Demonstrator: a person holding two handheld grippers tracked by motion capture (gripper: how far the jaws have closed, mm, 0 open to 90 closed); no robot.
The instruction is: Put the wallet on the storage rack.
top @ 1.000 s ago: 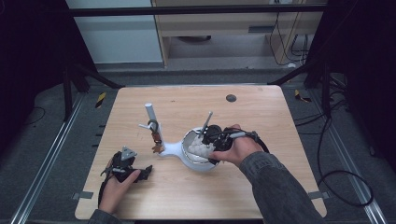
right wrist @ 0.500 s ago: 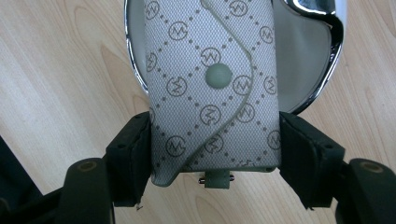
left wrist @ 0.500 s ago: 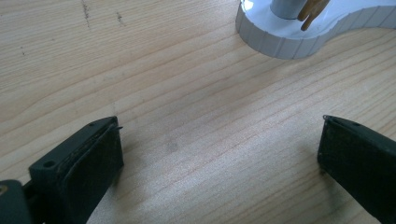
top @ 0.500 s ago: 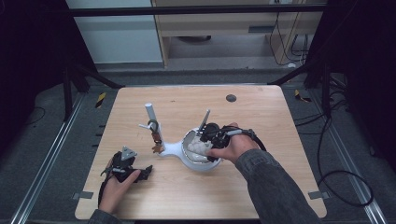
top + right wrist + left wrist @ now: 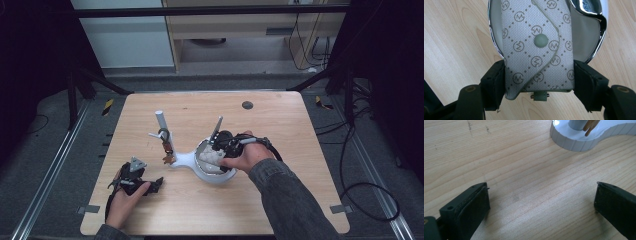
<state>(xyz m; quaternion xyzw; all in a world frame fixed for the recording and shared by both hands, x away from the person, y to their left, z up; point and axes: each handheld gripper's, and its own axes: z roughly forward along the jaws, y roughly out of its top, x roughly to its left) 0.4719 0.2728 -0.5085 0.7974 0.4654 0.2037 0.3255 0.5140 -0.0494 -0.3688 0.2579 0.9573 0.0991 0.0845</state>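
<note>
A small grey fabric pouch, printed with circled monograms and fastened by a round snap, is pinched at both sides by the right gripper; its far end lies over the white, chrome-rimmed round dish of a white stand; in the high view that dish sits mid-table, joined to a white base carrying an upright grey post; the left gripper rests on the light wooden table near its front left corner, jaws spread wide over bare wood.

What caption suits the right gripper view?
Right gripper clamps a patterned grey pouch over a chrome-rimmed dish.
</note>
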